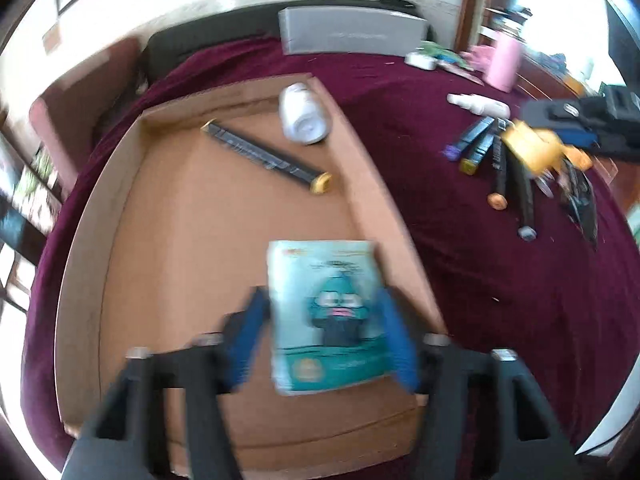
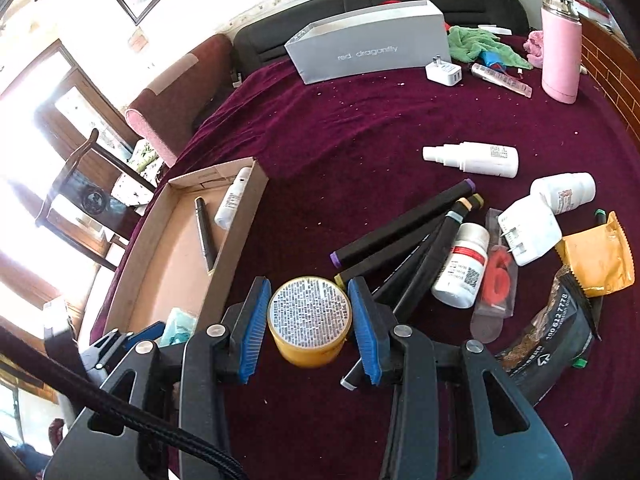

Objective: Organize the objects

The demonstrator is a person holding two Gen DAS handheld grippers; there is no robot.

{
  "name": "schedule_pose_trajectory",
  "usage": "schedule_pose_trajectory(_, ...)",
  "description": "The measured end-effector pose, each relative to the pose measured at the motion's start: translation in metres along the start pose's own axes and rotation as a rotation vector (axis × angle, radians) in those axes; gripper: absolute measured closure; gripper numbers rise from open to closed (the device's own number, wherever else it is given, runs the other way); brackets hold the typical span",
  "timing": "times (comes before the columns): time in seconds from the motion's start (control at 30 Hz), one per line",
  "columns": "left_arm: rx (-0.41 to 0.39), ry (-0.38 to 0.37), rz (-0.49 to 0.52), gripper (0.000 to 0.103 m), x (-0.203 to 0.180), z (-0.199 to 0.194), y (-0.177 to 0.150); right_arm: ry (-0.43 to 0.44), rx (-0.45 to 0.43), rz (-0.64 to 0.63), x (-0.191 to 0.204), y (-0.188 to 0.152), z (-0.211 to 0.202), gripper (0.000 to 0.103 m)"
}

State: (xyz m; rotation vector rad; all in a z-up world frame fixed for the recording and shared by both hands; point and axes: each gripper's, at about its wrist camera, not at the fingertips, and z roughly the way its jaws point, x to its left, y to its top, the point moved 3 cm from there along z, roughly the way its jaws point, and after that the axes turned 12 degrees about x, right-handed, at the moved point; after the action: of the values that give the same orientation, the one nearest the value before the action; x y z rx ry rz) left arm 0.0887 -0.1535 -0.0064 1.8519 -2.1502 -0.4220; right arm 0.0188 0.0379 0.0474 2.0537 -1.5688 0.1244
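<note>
Your left gripper point(image 1: 324, 332) hovers over the cardboard tray point(image 1: 120, 216), its blue jaws partly open on either side of a teal cartoon packet point(image 1: 324, 312); motion blur hides whether the pads press it. Beyond the packet, inside the tray, a black marker point(image 1: 264, 156) lies at a slant, and a white bottle point(image 1: 302, 114) rests on its side in the far corner.

Your right gripper point(image 2: 310, 320) holds a round yellow jar point(image 2: 308, 320) between its jaws, narrowly parted, above the maroon cloth point(image 2: 340, 128). Just beyond the jar lie dark markers point(image 2: 404, 226), a pill bottle point(image 2: 462, 270) and a white charger point(image 2: 528, 230). Farther off sit a spray bottle point(image 2: 472, 159), a grey box point(image 2: 368, 46) and a pink flask point(image 2: 560, 46).
</note>
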Motion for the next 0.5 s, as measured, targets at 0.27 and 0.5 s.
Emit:
schedule_pose_trajectory(0.27, -0.110, -0.176, -0.098, 0.095, 0.032, -0.038, -0.002, 0.007, 0.034, 0.006, -0.004, -0.011, 0.014, 0.064)
schedule_pose_trajectory(0.5, -0.112, -0.218, -0.055, 0.095, 0.015, -0.041, 0.003, 0.014, 0.067, 0.018, -0.013, -0.027, 0.023, 0.064)
